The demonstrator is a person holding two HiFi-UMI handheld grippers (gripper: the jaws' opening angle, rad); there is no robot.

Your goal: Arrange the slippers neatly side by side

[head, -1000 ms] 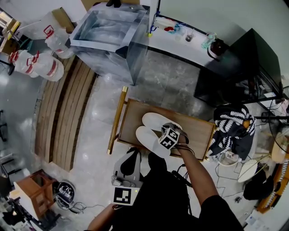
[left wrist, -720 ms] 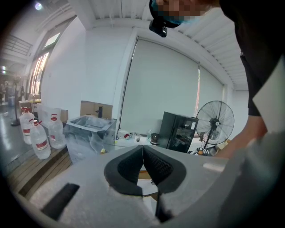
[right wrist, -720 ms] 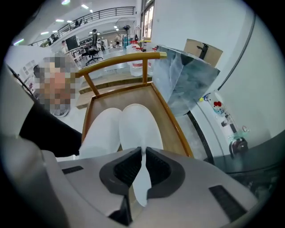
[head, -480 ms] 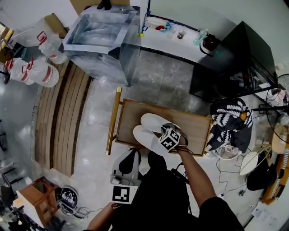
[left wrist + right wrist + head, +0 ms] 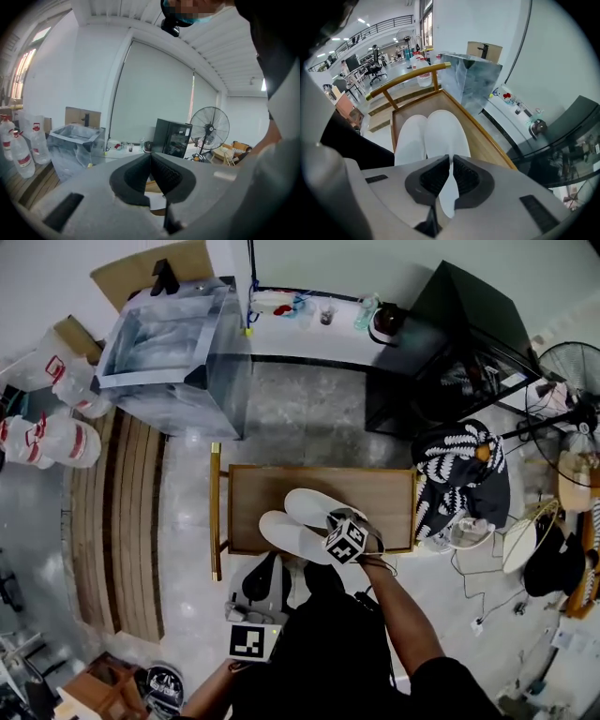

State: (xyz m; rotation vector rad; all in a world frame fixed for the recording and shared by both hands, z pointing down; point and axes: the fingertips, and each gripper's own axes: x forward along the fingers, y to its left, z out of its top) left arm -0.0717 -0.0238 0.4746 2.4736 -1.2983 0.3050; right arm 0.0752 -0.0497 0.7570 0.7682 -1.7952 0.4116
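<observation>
Two white slippers lie side by side on a low wooden table (image 5: pixel 380 493): the far slipper (image 5: pixel 314 507) and the near slipper (image 5: pixel 284 532). In the right gripper view they run away from the jaws, one on the left (image 5: pixel 410 140) and one on the right (image 5: pixel 445 133). My right gripper (image 5: pixel 339 531) hangs steeply downward over their heel ends, with its marker cube on top. Its jaws (image 5: pixel 450 158) stand together and I see nothing pinched between them. My left gripper (image 5: pixel 255 641) is held low near my body, clear of the table, its jaws (image 5: pixel 150 157) shut on nothing.
A gold rail (image 5: pixel 216 512) runs along the table's left end. Behind the table stand a plastic-wrapped box (image 5: pixel 169 348), a white counter (image 5: pixel 300 324) and a black cabinet (image 5: pixel 441 343). A patterned cloth (image 5: pixel 459 474) and a fan (image 5: pixel 572 367) are at the right, and water bottles (image 5: pixel 47 442) at the left.
The head view has swung, so the whole room has shifted in it. My right gripper has drawn slightly back from the slippers' heels. The slippers stay side by side.
</observation>
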